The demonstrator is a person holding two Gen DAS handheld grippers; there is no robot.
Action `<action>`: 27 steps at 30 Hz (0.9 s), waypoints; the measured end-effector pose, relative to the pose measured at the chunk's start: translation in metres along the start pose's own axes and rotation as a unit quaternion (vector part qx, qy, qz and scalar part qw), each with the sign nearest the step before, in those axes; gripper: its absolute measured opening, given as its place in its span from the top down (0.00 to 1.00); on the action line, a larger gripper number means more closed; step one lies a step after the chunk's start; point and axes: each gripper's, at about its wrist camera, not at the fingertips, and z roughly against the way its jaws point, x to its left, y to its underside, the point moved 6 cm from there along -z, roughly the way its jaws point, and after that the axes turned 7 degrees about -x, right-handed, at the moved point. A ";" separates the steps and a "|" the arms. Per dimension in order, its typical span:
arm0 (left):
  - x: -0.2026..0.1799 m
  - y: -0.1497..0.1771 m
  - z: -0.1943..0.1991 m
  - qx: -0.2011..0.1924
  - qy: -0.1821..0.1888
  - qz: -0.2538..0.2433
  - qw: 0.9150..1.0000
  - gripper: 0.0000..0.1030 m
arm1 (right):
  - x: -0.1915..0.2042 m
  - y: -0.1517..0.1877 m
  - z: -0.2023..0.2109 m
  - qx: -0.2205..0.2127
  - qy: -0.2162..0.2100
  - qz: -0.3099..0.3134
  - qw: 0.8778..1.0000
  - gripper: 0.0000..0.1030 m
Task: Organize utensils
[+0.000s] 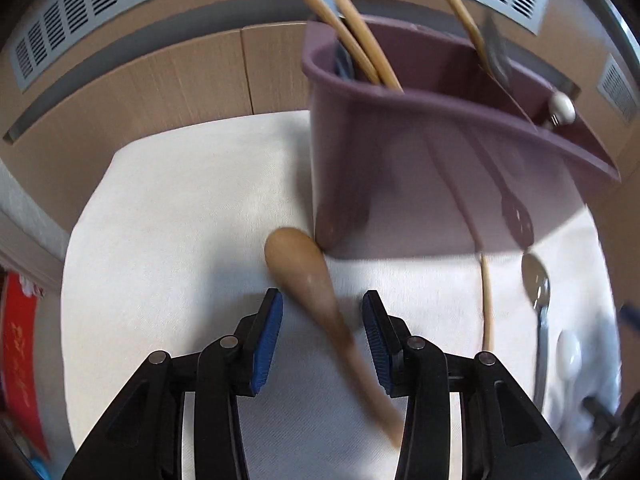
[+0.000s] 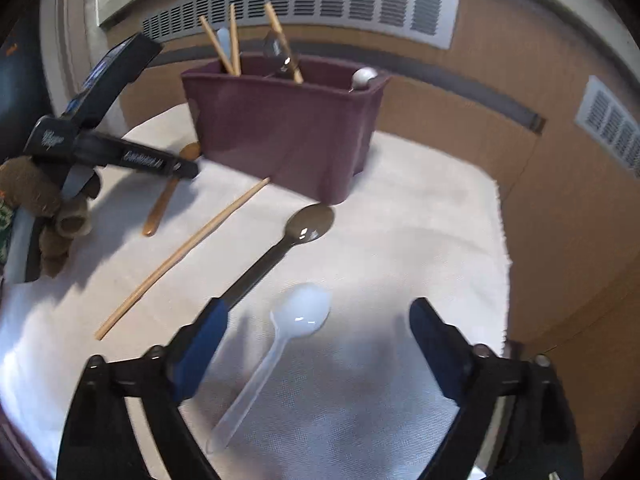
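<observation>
Plainly, the left tool could go wrong first: its jaws stand partly open astride the wooden spoon, which lies slantwise between the blue pads, so a close here may catch the neck crookedly and pivot the spoon, or nudge its bowl into the purple caddy just ahead. The right tool stands wide open over the white plastic spoon; its left finger overlaps the handle of the dark spoon alongside, so a descent may pinch both or drag the cloth on the worktop. A loose chopstick lies further to its left. Both tools tilt steeply downward toward the cloth, neither pressing on anything. Chopsticks and spoons already stand in the caddy.
</observation>
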 end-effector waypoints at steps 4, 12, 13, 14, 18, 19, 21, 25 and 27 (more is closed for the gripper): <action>-0.003 0.017 0.015 -0.008 -0.007 -0.048 0.999 0.58 | -0.006 0.001 -0.010 0.033 0.032 -0.046 0.998 0.11; 0.018 0.041 0.038 0.007 -0.005 -0.065 0.998 0.58 | 0.001 0.007 -0.038 0.088 0.017 -0.101 0.991 0.52; 0.023 0.040 0.040 0.008 0.001 -0.053 0.999 0.57 | 0.003 0.005 -0.037 0.085 0.019 -0.096 0.992 0.61; 0.028 0.038 0.041 0.010 0.007 -0.041 0.999 0.53 | 0.006 0.005 -0.036 0.083 0.014 -0.089 0.992 0.69; 0.041 0.022 0.034 0.013 0.031 0.015 0.999 0.48 | 0.016 0.002 -0.026 0.064 0.003 -0.060 0.996 0.69; 0.038 0.019 0.033 0.015 0.035 0.020 0.999 0.48 | 0.018 0.000 -0.023 0.058 0.006 -0.054 0.997 0.69; 0.034 0.012 0.020 0.028 0.038 0.024 0.999 0.48 | 0.018 -0.003 -0.014 0.047 0.002 -0.052 0.998 0.69; 0.032 0.001 -0.006 0.052 0.027 0.032 0.998 0.48 | 0.014 -0.009 -0.001 0.033 0.007 -0.050 0.998 0.68; 0.031 -0.002 -0.010 0.050 0.018 0.036 0.998 0.48 | 0.010 -0.011 0.002 0.029 0.007 -0.052 0.998 0.68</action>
